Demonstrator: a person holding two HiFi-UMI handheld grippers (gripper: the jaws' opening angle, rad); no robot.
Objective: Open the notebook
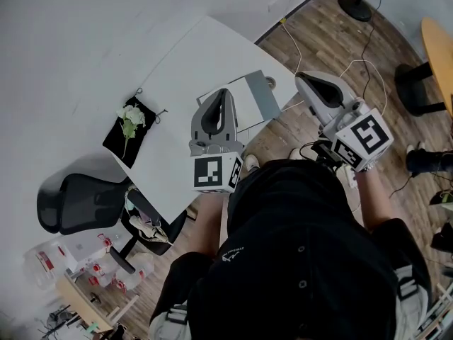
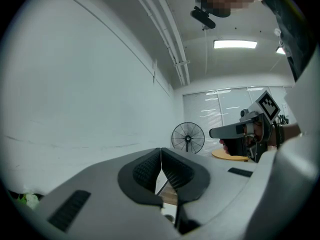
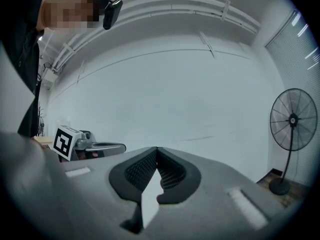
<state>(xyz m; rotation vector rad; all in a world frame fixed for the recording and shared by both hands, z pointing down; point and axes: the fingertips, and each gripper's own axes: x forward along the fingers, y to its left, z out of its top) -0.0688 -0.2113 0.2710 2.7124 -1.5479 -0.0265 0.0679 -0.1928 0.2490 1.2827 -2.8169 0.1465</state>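
Head view: notebook (image 1: 260,99) flat on table (image 1: 177,69) nr edge, under L gripper (image 1: 224,93) tip; open or shut, can't tell. L and R gripper (image 1: 303,78) jaws together, empty, clear of it.

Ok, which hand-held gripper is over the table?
The left hand-held gripper: it sits over the white table by the notebook; the right hand-held gripper is beyond its edge.

You're facing a white surface (image 1: 177,62). At its left end lies a black cloth (image 1: 117,144) with a sprig of white flowers (image 1: 131,117) on it. Just off that end stands a black office chair (image 1: 74,204). Well off the surface's right side, on the wood floor (image 1: 318,34), stand a pedestal fan (image 1: 356,7) and a round yellow table (image 1: 440,48)
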